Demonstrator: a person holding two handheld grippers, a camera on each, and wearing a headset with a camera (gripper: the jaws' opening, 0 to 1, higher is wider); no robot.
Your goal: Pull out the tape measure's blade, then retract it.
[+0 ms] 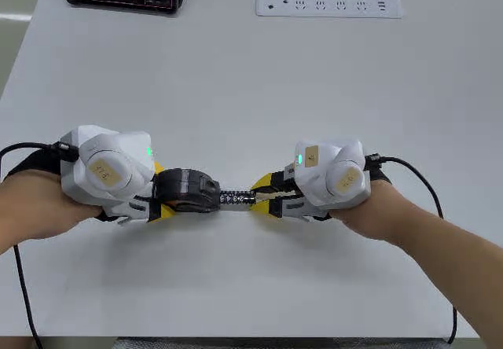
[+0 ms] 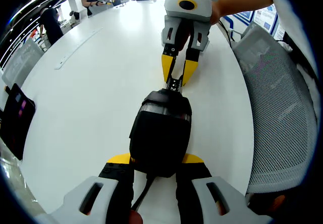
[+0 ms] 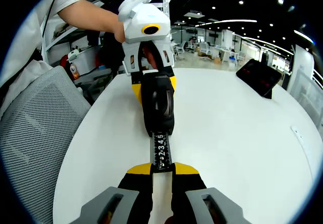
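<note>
tape measure [image 1: 187, 189] in left tool [image 1: 161, 192], blade [image 1: 236, 198] straight toward right tool [image 1: 263, 196]

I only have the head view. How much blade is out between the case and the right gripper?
Observer: Little. In the right gripper view the blade shows numerals 2 to 5 between the case and the right gripper.
Operator: Is the right one really pinching it?
Observer: Yes. Its jaws are shut on the blade's end, which runs in between them.
Operator: And the left grip?
Observer: In the left gripper view the left gripper is clamped across the rear of the case, and a thin black cord trails back between its jaws.
</note>
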